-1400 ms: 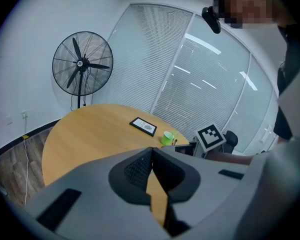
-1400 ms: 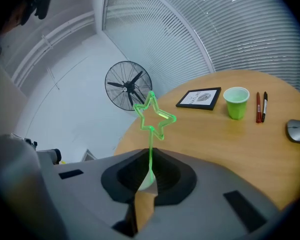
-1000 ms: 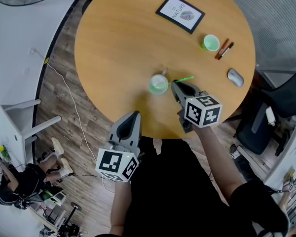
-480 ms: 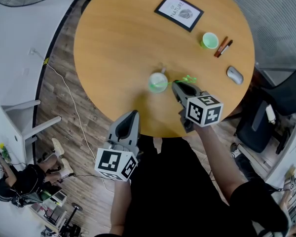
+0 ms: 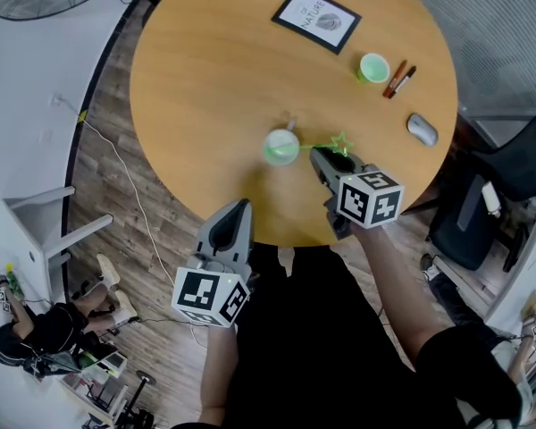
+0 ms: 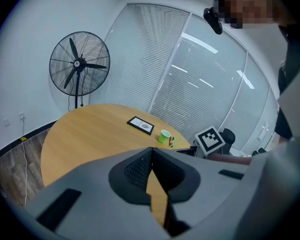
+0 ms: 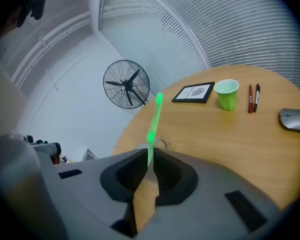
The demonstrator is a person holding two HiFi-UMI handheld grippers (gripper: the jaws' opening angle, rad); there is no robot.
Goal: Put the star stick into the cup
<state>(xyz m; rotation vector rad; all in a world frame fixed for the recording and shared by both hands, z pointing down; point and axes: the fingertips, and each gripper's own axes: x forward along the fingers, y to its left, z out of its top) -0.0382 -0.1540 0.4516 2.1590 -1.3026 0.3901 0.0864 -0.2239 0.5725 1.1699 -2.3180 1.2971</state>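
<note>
table [image 5: 214, 70]: round, wood | floor [image 5: 107, 195]: wood planks | fan [image 6: 80, 65]: standing | windows [image 6: 205, 89]: blinds [image 7: 190, 29] down

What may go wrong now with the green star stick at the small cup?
Only the jaw tips of the right gripper pinch the thin green plastic star stick, so it may swivel or slip. The small translucent cup looks light; a sideways push from the stick may tip it.

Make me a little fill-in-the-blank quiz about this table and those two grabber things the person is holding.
The right gripper is shut on the star stick, whose colour is ____.
The left gripper has its jaws together with ____ between them.
Beside the small green cup lie ____ markers.
The wooden table is ____ in shape.
Missing words: green; nothing; two; round.
</note>
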